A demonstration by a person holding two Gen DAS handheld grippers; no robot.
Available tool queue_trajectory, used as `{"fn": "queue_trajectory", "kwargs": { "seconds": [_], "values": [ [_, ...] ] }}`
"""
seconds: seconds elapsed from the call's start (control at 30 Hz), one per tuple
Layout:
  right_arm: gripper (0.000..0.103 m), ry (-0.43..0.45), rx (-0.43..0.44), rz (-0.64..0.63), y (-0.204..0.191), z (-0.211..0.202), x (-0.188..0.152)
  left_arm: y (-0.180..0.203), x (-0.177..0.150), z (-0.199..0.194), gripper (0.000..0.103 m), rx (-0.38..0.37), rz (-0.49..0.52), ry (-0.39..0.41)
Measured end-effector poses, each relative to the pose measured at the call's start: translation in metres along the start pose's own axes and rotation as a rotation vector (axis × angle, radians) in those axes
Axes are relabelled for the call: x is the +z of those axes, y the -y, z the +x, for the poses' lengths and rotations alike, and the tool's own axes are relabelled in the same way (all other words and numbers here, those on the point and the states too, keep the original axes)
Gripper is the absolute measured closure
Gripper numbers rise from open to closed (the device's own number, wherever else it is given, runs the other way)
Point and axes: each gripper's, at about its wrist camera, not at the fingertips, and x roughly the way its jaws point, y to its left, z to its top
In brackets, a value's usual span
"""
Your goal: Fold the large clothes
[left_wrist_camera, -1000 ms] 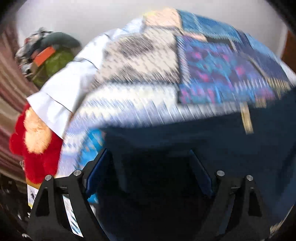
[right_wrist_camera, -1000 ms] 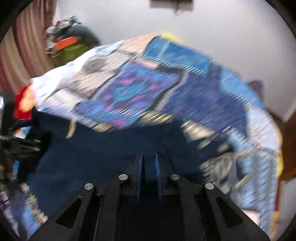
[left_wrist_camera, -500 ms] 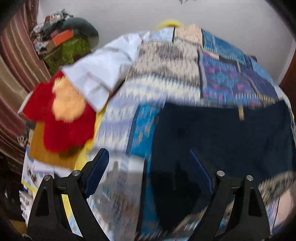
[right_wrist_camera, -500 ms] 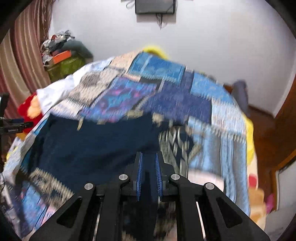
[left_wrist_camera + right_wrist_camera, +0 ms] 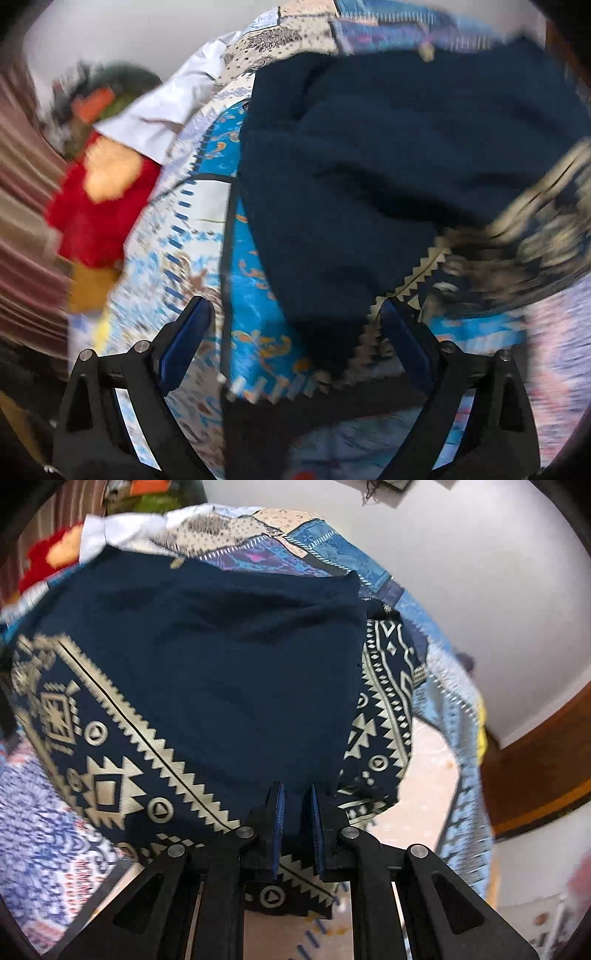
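Note:
A large navy garment (image 5: 221, 657) with a cream geometric border lies spread on the patchwork bedspread (image 5: 303, 550). My right gripper (image 5: 297, 801) is shut on the garment's near edge, with dark cloth pinched between its blue pads. In the left wrist view the same navy garment (image 5: 369, 166) lies ahead and to the right. My left gripper (image 5: 295, 325) is open and empty, just above the garment's near left corner and the blue bedspread (image 5: 251, 295).
A red and orange plush toy (image 5: 99, 199) and a white cloth (image 5: 166, 107) lie at the bed's left side. A pile of bags (image 5: 99, 99) stands by the striped curtain (image 5: 22, 221). A white wall (image 5: 480, 572) and wooden trim (image 5: 535, 768) are to the right.
My left gripper has drawn back to the garment's near left corner, still open. My right gripper has lowered with the edge it holds, laying the garment flatter on the bed.

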Motion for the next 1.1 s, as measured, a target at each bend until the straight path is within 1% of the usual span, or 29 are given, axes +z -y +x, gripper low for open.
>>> {"fn": "queue_trajectory", "kwargs": {
  "seconds": [0.03,0.07,0.1,0.13,0.17,0.2,0.23,0.27,0.3,0.33,0.37,0.4,0.43,0.5,0.57,0.63,0.7,0.73,0.77,0.8,0.83,0.87,0.9,0.93,0.97,1.0,1.03,1.07,1.1],
  "values": [
    [0.094,0.0,-0.025,-0.012,-0.001,0.001,-0.001,0.003,-0.002,0.007,0.002,0.041,0.026,-0.007],
    [0.091,-0.003,-0.052,-0.021,0.001,0.004,-0.002,0.002,-0.005,0.009,0.0,0.04,0.025,0.003],
    [0.087,-0.003,-0.051,-0.023,0.003,0.005,-0.004,-0.001,-0.006,0.009,0.0,0.03,0.014,0.01],
    [0.069,0.0,-0.049,-0.015,0.009,0.006,-0.006,-0.006,-0.008,0.009,0.0,0.017,-0.006,0.007],
    [0.037,0.004,-0.072,-0.002,0.016,0.006,-0.008,-0.01,-0.008,0.009,0.0,0.006,-0.022,0.004],
    [0.023,0.008,-0.121,0.018,0.025,0.008,-0.009,-0.013,-0.011,0.008,0.0,0.001,-0.026,0.004],
    [0.012,0.003,-0.111,0.05,0.038,0.011,-0.01,-0.015,-0.012,0.007,0.0,-0.002,-0.023,0.002],
    [0.012,-0.019,-0.039,0.107,0.051,0.016,-0.011,-0.018,-0.012,0.005,0.0,-0.009,-0.025,-0.004],
    [0.012,-0.058,0.059,0.195,0.068,0.022,-0.012,-0.02,-0.013,0.004,0.0,-0.016,-0.03,-0.009],
    [0.012,-0.092,0.135,0.263,0.082,0.027,-0.013,-0.024,-0.014,0.001,0.0,-0.03,-0.041,-0.014],
    [0.012,-0.111,0.177,0.296,0.089,0.029,-0.012,-0.029,-0.015,-0.001,0.0,-0.047,-0.055,-0.016],
    [0.012,-0.121,0.202,0.321,0.095,0.029,-0.012,-0.037,-0.015,-0.006,0.0,-0.069,-0.08,-0.013],
    [0.012,-0.124,0.198,0.33,0.099,0.026,-0.013,-0.043,-0.015,-0.012,0.001,-0.092,-0.107,-0.006],
    [0.012,-0.099,0.19,0.351,0.104,0.011,-0.011,-0.056,-0.013,-0.027,0.001,-0.117,-0.152,0.029],
    [0.012,-0.036,0.236,0.395,0.11,-0.007,-0.002,-0.067,-0.004,-0.045,0.001,-0.146,-0.176,0.084],
    [0.012,0.033,0.309,0.437,0.107,-0.028,0.01,-0.07,0.008,-0.059,0.001,-0.178,-0.196,0.125],
    [0.012,0.073,0.37,0.453,0.099,-0.037,0.027,-0.066,0.021,-0.07,0.001,-0.242,-0.218,0.156],
    [0.012,0.088,0.408,0.455,0.09,-0.041,0.036,-0.061,0.029,-0.072,0.001,-0.291,-0.228,0.165],
    [0.012,0.098,0.457,0.447,0.076,-0.043,0.045,-0.051,0.036,-0.072,0.001,-0.336,-0.23,0.166],
    [0.012,0.098,0.495,0.422,0.059,-0.043,0.054,-0.04,0.042,-0.072,0.001,-0.364,-0.228,0.162],
    [0.012,0.093,0.511,0.39,0.047,-0.045,0.06,-0.029,0.046,-0.069,0.001,-0.388,-0.226,0.154],
    [0.012,0.085,0.514,0.352,0.031,-0.043,0.067,-0.014,0.051,-0.063,0.001,-0.415,-0.223,0.142],
    [0.012,0.076,0.509,0.312,0.015,-0.04,0.071,-0.004,0.053,-0.059,0.001,-0.425,-0.219,0.134],
    [0.012,0.064,0.484,0.249,-0.006,-0.034,0.076,0.008,0.054,-0.051,0.001,-0.429,-0.21,0.121],
    [0.012,0.053,0.448,0.201,-0.022,-0.029,0.078,0.019,0.055,-0.042,0.001,-0.417,-0.198,0.102],
    [0.012,0.035,0.385,0.14,-0.037,-0.022,0.077,0.03,0.055,-0.035,0.001,-0.398,-0.187,0.085],
    [0.012,0.025,0.343,0.091,-0.048,-0.017,0.074,0.037,0.054,-0.025,0.001,-0.372,-0.17,0.065],
    [0.01,0.025,0.318,0.052,-0.052,-0.012,0.07,0.042,0.05,-0.017,0.001,-0.354,-0.158,0.048],
    [0.009,0.033,0.312,0.035,-0.049,-0.009,0.065,0.041,0.047,-0.013,0.001,-0.347,-0.156,0.042]
  ]
}}
